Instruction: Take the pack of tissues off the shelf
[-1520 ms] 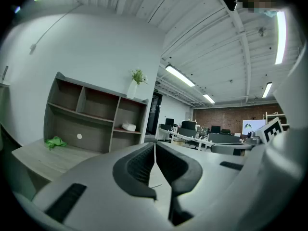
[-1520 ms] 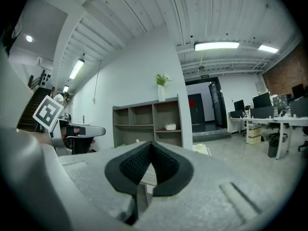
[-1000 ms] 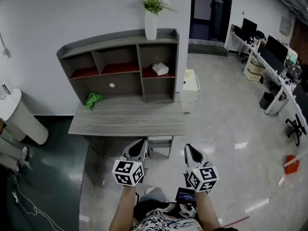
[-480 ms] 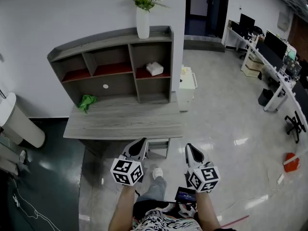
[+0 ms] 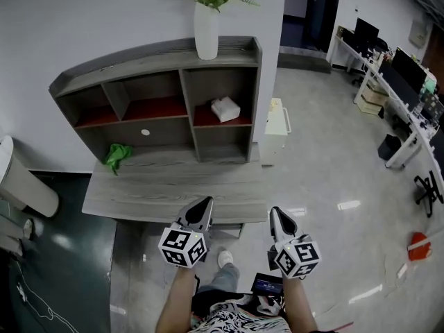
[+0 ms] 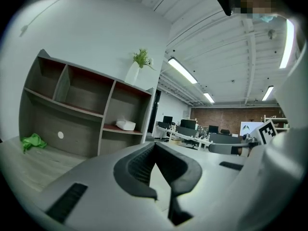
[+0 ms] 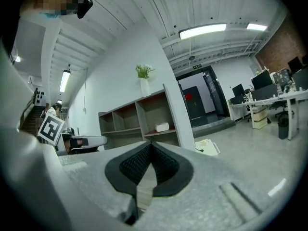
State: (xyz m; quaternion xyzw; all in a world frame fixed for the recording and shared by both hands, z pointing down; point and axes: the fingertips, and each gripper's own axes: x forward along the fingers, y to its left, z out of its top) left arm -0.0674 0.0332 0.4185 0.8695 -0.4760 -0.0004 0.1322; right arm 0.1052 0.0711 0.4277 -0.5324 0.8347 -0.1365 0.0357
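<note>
The white pack of tissues [image 5: 225, 108] lies on the red board of the right-hand compartment in the grey shelf unit [image 5: 159, 54]; it also shows in the left gripper view [image 6: 125, 125] and the right gripper view [image 7: 162, 127]. My left gripper [image 5: 205, 203] is shut and empty, held at the desk's near edge, well short of the shelf. My right gripper [image 5: 276, 211] is also shut with nothing in it, just beyond the desk's right front corner. Both point toward the shelf.
A white vase with green plants [image 5: 206, 30] stands on top of the shelf. A green cloth [image 5: 116, 155] lies on the grey desk [image 5: 159, 189] at the left. A white low cabinet [image 5: 275, 122] stands right of the shelf. Office desks [image 5: 409, 96] line the far right.
I have stepped closer to the desk: the shelf and tissues look larger and the desk's near edge now reaches the gripper tips. Both grippers keep their pose.
</note>
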